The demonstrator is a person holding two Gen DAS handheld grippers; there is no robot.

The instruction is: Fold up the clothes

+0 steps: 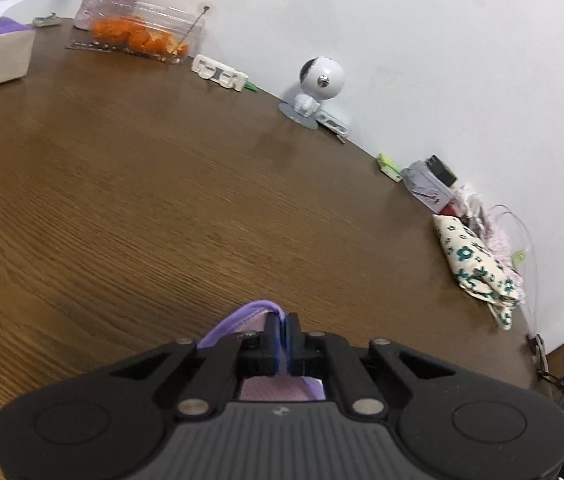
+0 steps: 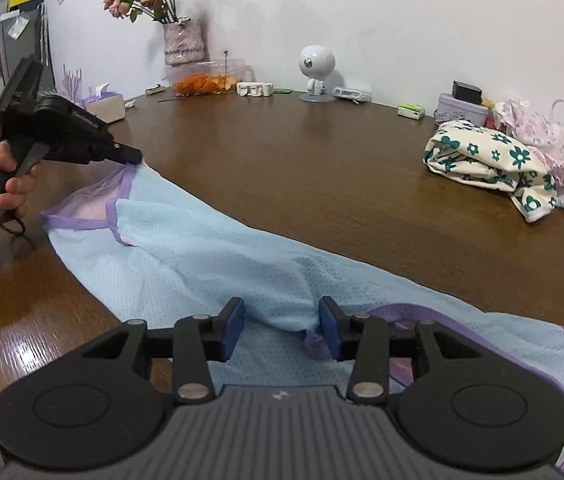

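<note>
Left gripper [image 1: 282,322] jaws pinched tight on the purple trim of the shirt [image 2: 218,256]; in the left wrist view the purple hem loops out past the fingertips and pink mesh shows under the jaws. In the right wrist view the same gripper [image 2: 132,157] is gripped by a hand [image 2: 0,182] at the table's left edge, clamping the shirt's purple-edged corner just above the wood. Right gripper [image 2: 282,322] jaws stand partly apart, blue pads [image 2: 234,330] either side of a raised fold of blue mesh; right pad looks to touch the fold, left pad clear of it, so not a clamp. Shirt: light blue mesh with purple trim and pink inner, stretched along the table's near edge from the left gripper across to the near right corner, wrinkled in the middle, partly draped over the edge. Table [image 2: 322,168] is dark brown wood. Along the right edge: folded floral cloth [image 2: 486,160], touching a pink crumpled cloth [image 2: 550,140] behind it. Along the far edge against the wall: tin [image 2: 460,110], small green pack [image 2: 411,110], white robot figure [image 2: 316,70], clear tub of orange bits [image 2: 206,78], vase [image 2: 184,42] with pink flowers. Tissue box [image 2: 104,106] at the far left corner.
</note>
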